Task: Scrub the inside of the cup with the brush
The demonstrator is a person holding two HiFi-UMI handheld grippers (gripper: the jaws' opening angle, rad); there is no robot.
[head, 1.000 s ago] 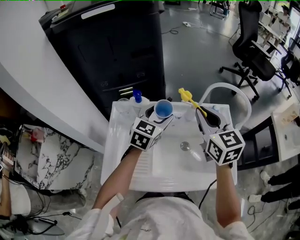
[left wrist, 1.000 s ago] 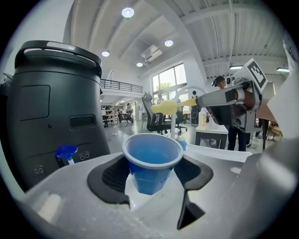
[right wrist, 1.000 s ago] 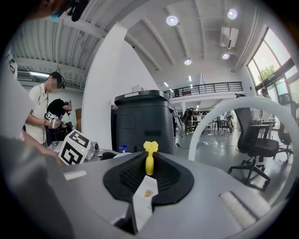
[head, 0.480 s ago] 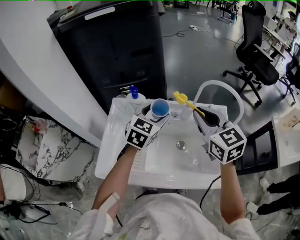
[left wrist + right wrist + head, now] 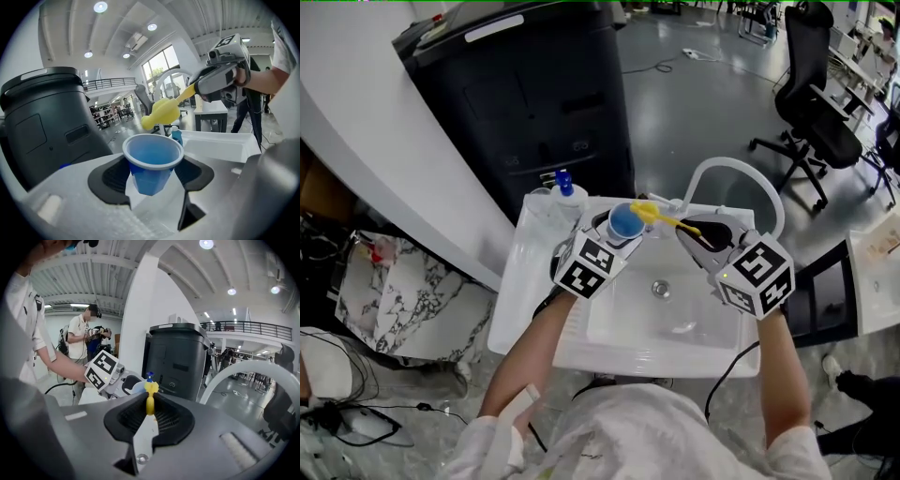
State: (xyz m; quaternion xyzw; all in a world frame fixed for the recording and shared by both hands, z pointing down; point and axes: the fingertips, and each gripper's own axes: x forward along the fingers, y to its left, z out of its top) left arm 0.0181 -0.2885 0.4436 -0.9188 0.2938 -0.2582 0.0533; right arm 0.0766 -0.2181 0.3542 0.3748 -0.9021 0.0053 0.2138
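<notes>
My left gripper [image 5: 619,236] [image 5: 152,176] is shut on a blue plastic cup [image 5: 624,222] [image 5: 152,161], held upright with its mouth open upward over the back of the white sink [image 5: 572,337]. My right gripper [image 5: 698,232] [image 5: 150,411] is shut on the handle of a yellow brush [image 5: 654,217] [image 5: 150,397]. The brush reaches leftward, and its head [image 5: 160,112] hangs just above and behind the cup's rim, outside the cup. In the right gripper view the cup's rim [image 5: 137,388] shows just left of the brush head.
A blue-capped bottle [image 5: 562,190] stands at the sink's back left corner. A white curved faucet [image 5: 733,178] arches over the back right. The drain [image 5: 660,290] lies in the basin. A black bin [image 5: 539,94] stands behind the sink. Other people [image 5: 82,345] stand far off.
The brush has swung left from pointing up beside the faucet until its head is at the cup's rim. Both grippers drew closer together over the back of the sink.
</notes>
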